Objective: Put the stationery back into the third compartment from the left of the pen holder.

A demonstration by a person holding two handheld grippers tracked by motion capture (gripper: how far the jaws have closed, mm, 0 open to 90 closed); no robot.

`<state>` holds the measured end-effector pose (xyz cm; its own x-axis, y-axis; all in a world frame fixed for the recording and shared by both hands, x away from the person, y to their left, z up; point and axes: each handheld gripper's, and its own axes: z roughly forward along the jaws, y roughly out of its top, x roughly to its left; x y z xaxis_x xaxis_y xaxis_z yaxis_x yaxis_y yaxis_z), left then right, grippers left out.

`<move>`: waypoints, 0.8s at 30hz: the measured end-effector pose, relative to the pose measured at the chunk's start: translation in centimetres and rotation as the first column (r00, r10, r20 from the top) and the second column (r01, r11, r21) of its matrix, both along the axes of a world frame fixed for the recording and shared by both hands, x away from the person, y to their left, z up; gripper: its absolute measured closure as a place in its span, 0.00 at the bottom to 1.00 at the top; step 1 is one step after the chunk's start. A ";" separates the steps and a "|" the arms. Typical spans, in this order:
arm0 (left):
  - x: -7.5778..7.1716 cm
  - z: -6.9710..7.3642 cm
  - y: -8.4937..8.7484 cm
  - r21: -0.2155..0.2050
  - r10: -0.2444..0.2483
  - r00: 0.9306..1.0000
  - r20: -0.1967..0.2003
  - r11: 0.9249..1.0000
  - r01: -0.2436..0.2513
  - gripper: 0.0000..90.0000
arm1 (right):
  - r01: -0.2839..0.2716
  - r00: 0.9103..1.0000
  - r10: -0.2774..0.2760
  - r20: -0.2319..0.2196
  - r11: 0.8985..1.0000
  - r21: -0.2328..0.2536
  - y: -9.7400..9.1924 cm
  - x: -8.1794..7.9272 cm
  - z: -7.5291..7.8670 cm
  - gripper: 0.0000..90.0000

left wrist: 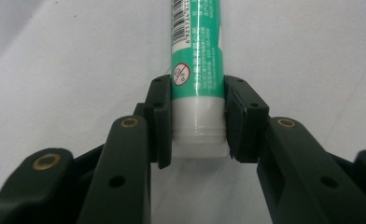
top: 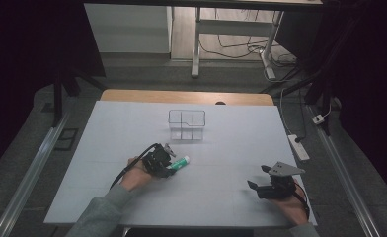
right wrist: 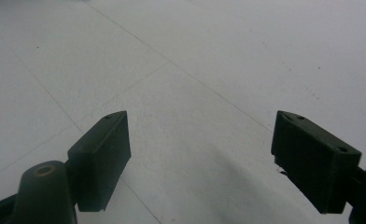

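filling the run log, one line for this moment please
left tool: shut on green and white plastic tube | right tool: open, idle | clear plastic divided box: empty

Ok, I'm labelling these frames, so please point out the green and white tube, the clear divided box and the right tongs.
green and white tube [left wrist: 197,60]: left gripper view, on its green printed label.
clear divided box [top: 186,125]: high view, on its inner divider.
right tongs [right wrist: 200,158]: right gripper view, midway between the open tips.

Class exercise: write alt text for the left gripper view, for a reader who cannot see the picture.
Two black gripper jaws rise from the bottom edge and clamp the white cap end of a green and white plastic tube, one pad on each side. The tube lies on a white table surface and runs away towards the top edge, with a barcode and a small red prohibition symbol on its label.
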<state>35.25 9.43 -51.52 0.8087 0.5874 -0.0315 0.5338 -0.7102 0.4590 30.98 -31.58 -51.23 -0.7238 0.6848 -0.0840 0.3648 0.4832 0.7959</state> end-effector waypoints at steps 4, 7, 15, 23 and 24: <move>0.0 0.3 0.5 -0.017 0.000 1.000 0.007 1.000 0.000 0.72 | 0.004 1.000 -0.004 0.002 1.000 -0.002 0.0 0.0 0.1 0.21; 0.0 0.7 1.0 -0.050 0.008 1.000 0.013 0.999 -0.007 0.72 | 0.004 1.000 -0.004 0.004 1.000 -0.002 0.0 0.0 0.1 0.21; -0.3 1.9 2.2 -0.115 0.007 0.999 0.037 0.993 -0.003 0.72 | 0.004 1.000 -0.004 0.013 1.000 0.001 -0.1 -0.1 0.2 0.21; -0.8 3.3 2.8 -0.188 -0.003 0.998 0.056 0.982 0.013 0.72 | 0.001 1.000 -0.001 0.020 1.000 0.006 0.0 -0.1 0.2 0.21; -0.8 3.4 2.8 -0.192 -0.006 0.998 0.061 0.981 0.017 0.72 | 0.001 1.000 -0.001 0.021 1.000 0.004 0.0 -0.2 0.2 0.21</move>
